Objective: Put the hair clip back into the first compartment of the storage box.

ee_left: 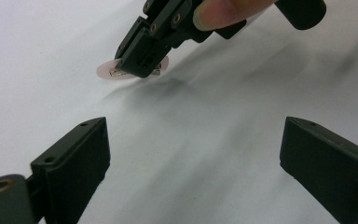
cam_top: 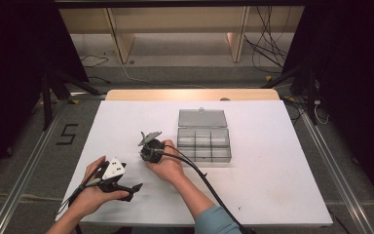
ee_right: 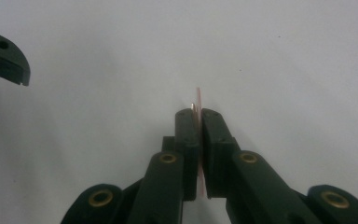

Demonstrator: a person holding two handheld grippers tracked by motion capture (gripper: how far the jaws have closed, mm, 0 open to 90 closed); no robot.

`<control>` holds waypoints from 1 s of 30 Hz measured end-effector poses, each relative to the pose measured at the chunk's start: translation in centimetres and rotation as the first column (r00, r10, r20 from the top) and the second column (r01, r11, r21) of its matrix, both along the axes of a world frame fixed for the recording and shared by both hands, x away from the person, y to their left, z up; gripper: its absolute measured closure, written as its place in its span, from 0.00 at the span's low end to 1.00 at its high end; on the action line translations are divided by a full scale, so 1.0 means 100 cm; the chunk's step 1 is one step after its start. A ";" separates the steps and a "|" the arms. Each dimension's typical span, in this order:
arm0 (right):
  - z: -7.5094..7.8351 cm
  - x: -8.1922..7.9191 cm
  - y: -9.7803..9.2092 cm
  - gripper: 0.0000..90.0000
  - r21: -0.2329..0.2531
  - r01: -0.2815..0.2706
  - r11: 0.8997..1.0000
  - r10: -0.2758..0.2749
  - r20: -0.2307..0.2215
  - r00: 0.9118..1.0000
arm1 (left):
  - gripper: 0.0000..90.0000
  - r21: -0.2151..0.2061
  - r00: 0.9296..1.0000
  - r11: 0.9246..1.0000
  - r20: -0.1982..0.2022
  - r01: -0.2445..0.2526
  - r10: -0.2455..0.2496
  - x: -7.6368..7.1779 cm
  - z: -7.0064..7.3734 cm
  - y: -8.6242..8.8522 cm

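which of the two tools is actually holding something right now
The right tool, shut on a thin pink disc pinched edge-on between its jaws. The left tool stands wide open with nothing between its jaws.

White table top (cam_top: 272, 185) with pale wood far edge. Grippers black: left gripper (ee_left: 193, 158), right gripper (ee_right: 199, 116); brass-coloured rivets. Right one pinches a thin pale-pink disc (ee_right: 198, 100). Compartment box (cam_top: 203, 139) clear, greyish. Sleeve (cam_top: 216, 222) teal. Grey floor, black "5" (cam_top: 67, 134).
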State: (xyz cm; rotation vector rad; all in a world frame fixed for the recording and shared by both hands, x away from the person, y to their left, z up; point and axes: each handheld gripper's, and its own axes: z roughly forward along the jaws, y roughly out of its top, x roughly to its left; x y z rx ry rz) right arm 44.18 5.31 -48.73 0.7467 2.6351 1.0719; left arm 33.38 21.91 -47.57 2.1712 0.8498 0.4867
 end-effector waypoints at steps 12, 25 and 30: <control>0.019 0.001 -0.013 0.96 0.033 0.018 0.999 -0.018 0.018 1.000 | 0.10 0.003 1.000 1.000 0.003 -0.003 0.003 0.000 0.000 0.000; 0.029 0.003 -0.027 0.96 0.064 0.044 0.997 -0.045 0.015 0.999 | 0.10 0.000 1.000 1.000 0.007 -0.006 0.006 0.000 0.000 -0.001; 0.031 0.004 -0.031 0.96 0.065 0.053 0.996 -0.054 0.016 0.998 | 0.10 0.006 1.000 1.000 0.004 -0.002 0.002 0.000 0.000 0.000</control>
